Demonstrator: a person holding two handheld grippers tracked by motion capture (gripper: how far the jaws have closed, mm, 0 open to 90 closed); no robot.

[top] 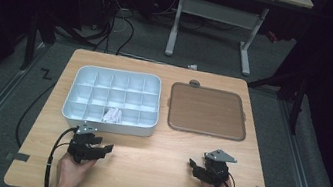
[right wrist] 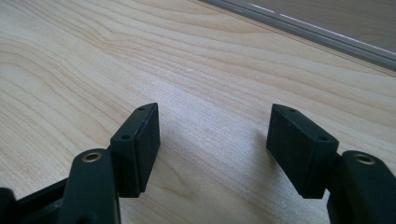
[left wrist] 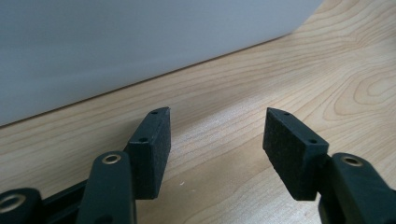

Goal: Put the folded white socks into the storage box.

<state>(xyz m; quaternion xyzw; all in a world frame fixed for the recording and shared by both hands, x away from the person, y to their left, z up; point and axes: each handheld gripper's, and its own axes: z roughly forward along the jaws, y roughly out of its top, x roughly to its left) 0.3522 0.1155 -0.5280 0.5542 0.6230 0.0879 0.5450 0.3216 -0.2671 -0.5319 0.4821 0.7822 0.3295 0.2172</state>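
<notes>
Both grippers, left gripper [top: 106,149] and right gripper [top: 192,165], rest low near the desk's [top: 152,172] front edge, jaws apart and empty. I see the compartment box [top: 109,122] just beyond my left, bare wood between them.

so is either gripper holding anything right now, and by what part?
Nothing is held. The left gripper and right gripper both stand open over the bare light wooden table, with only wood between the jaws.

Tray [top: 81,91] left of lid [top: 207,111]; paper [top: 112,114] in tray's front row.

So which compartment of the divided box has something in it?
The front-row compartment, third from the left in the white divided box: it holds crumpled white paper; the others look empty.
</notes>
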